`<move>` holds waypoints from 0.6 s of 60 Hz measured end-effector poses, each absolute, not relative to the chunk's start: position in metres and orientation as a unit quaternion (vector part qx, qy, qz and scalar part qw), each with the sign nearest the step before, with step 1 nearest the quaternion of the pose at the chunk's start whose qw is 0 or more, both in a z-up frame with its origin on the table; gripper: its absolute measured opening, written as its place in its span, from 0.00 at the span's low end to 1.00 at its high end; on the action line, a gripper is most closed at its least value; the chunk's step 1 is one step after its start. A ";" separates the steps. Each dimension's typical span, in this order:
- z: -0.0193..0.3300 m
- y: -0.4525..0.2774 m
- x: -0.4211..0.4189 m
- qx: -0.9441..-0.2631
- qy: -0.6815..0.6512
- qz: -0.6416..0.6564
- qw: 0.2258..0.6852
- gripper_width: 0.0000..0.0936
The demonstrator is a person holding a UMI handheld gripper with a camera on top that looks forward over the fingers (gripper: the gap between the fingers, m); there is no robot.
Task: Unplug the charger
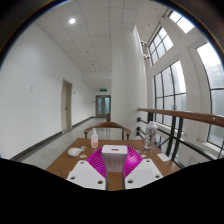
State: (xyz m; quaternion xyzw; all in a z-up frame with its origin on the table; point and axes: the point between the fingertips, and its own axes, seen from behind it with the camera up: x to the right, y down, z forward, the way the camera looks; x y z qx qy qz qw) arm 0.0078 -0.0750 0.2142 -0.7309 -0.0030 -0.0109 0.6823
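Charger (113, 150), a small white block, sits on the wooden table (62, 161) at twelve o'clock from the gripper (114, 168), just ahead of its spread, empty fingers (87, 172). Its long axis appears crosswise; its facing is unclear. A bottle (95, 138) stands at eleven o'clock.

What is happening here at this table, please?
A person holds a handheld gripper above a wooden table in a bright corridor with large windows. The jaws are open, and a white box-like object, perhaps the charger, stands between them with gaps at both sides. It rests on the table and is not gripped yet. A small bottle stands beyond it. No cable or socket can be made out.
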 end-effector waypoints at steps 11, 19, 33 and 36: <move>0.133 -0.073 0.043 -0.796 0.007 -0.017 0.605 0.19; 0.061 -0.068 0.057 -0.836 0.008 -0.025 0.548 0.19; 0.022 -0.047 0.064 -0.855 -0.007 -0.039 0.518 0.29; 0.021 -0.041 0.065 -0.855 -0.010 -0.046 0.516 0.33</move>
